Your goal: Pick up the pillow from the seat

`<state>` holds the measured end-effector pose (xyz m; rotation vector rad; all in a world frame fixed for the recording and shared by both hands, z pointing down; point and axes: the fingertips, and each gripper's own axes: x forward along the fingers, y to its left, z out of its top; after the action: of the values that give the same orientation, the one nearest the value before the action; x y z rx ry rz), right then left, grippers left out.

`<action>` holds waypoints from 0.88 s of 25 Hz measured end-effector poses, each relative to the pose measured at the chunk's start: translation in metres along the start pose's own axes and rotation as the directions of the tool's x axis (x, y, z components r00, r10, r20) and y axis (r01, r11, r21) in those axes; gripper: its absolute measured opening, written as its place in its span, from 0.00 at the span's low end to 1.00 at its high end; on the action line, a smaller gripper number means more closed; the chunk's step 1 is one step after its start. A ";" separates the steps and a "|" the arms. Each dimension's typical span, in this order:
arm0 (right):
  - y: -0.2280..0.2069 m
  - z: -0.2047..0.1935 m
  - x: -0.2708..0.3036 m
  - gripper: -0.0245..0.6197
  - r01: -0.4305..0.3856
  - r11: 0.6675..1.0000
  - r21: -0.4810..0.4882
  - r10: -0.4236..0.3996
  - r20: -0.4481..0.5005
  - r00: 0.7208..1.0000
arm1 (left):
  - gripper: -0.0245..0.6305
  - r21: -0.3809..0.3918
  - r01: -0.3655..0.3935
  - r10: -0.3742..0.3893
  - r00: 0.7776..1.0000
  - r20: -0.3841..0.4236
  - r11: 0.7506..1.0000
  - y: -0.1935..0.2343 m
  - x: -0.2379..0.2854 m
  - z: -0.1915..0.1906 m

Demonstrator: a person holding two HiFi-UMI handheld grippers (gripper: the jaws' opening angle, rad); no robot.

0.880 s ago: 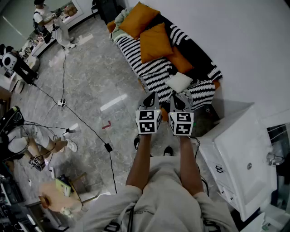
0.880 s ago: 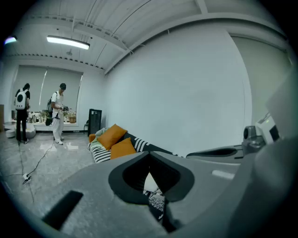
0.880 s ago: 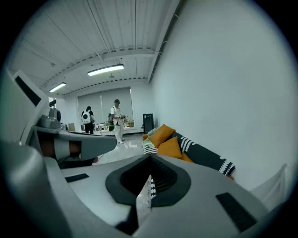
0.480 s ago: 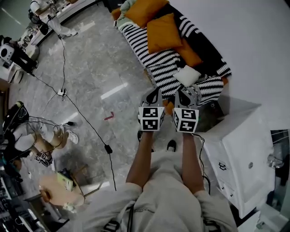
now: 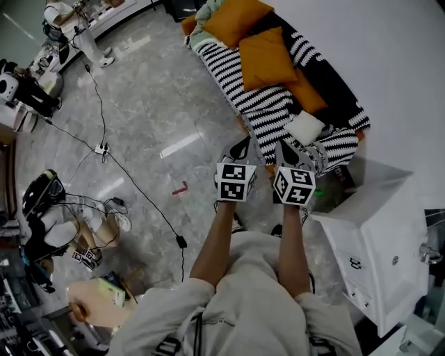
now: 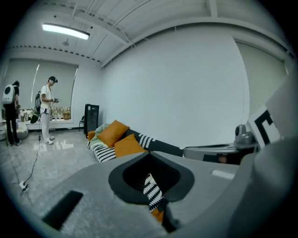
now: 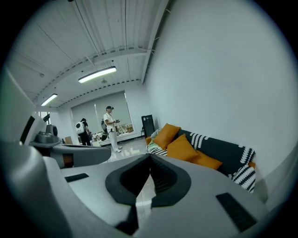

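Note:
A black-and-white striped sofa point(image 5: 261, 104) runs along the white wall. On its seat lie two orange pillows point(image 5: 236, 19) point(image 5: 266, 58), a third orange pillow point(image 5: 306, 92) against the backrest, and a small white pillow point(image 5: 304, 127) at the near end. My left gripper point(image 5: 240, 144) and right gripper point(image 5: 286, 150) are held side by side just short of that near end, touching nothing. Both are shut and empty. The left gripper view shows shut tips point(image 6: 149, 154) with orange pillows point(image 6: 113, 133) beyond. The right gripper point(image 7: 150, 158) faces the same pillows point(image 7: 182, 147).
A white cabinet point(image 5: 379, 243) stands close on the right, beside the sofa's end. Cables point(image 5: 142, 198) cross the grey marble floor on the left. A person sits low at the left point(image 5: 66, 219) and others stand far off point(image 5: 73, 28). A wooden stool point(image 5: 94, 309) is behind.
The sofa and the white pillow have slid to the right in the head view as the person stepped. Both grippers stay together, shut and empty, drifting slightly right.

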<state>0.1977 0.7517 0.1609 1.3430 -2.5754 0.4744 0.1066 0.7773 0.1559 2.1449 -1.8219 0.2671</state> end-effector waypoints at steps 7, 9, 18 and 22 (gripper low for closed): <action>0.022 0.001 0.027 0.05 0.040 0.998 0.040 -0.041 0.029 0.999 | 0.05 -0.145 0.044 -0.046 0.999 -0.006 0.988 0.056 0.004 -0.002; 0.020 0.005 0.035 0.05 0.050 0.998 0.045 -0.051 0.023 0.998 | 0.05 -0.147 0.053 -0.054 0.999 0.001 0.988 0.063 0.009 0.000; 0.019 0.010 0.117 0.05 -0.004 0.995 0.103 0.004 -0.009 1.000 | 0.05 -0.158 0.041 -0.037 0.999 0.033 0.987 0.120 0.047 0.012; 0.027 0.018 0.160 0.05 -0.035 0.993 0.116 0.037 -0.021 0.999 | 0.05 -0.232 0.067 -0.058 0.997 0.044 0.970 0.152 0.066 0.024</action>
<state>0.0842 0.6383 0.1901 1.3201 -2.5928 0.6513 -0.0328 0.6867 0.1730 2.0498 -1.7071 -0.0022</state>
